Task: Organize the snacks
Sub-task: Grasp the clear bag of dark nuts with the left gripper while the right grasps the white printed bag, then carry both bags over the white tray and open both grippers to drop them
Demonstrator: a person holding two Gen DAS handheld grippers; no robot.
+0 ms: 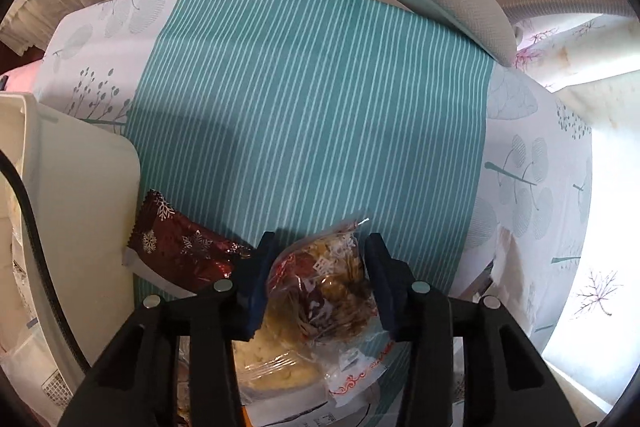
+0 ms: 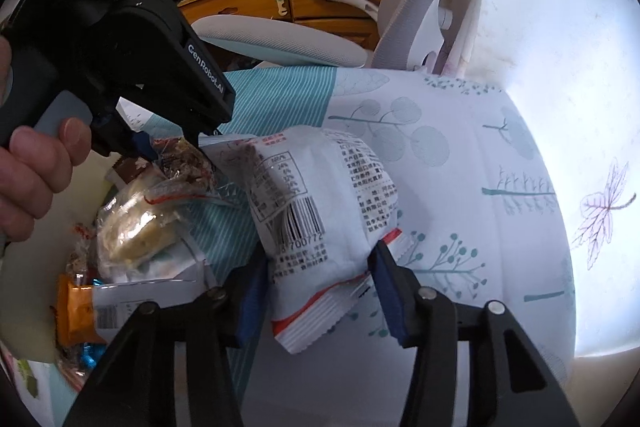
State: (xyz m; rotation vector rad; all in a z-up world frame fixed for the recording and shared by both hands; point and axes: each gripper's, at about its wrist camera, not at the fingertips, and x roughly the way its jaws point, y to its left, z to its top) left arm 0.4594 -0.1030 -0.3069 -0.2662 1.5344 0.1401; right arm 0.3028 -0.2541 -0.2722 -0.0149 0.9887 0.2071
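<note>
- Left gripper (image 1: 318, 279) stands narrow, its blue pads pressing both sides of a small clear crinkly packet of brown and yellow snack (image 1: 328, 283) that rests on the teal white-striped cloth (image 1: 304, 87).
- Right gripper (image 2: 320, 283) is half closed, with the sealed end of a white printed pouch with barcode and red-trimmed edge (image 2: 316, 203) between its pads; the pads look to touch the wrapper, so I judge it gripped.
- Progress, as a judgement: sorting is at an early stage. Both packets are caught but still lie on the cloth, and several snacks sit loose around them.
- Only the left view shows a dark red foil wrapper with white snowflakes (image 1: 180, 239) at about ten o'clock of the left gripper, beside a white plastic bin wall (image 1: 80, 195) at nine o'clock.
- Only the right view shows the person's hand (image 2: 36, 167) on the left tool, a clear-wrapped pale pastry (image 2: 140, 223) and an orange wrapper (image 2: 78, 315) at eight o'clock.
- Whether the bin already holds snacks I cannot tell.
</note>
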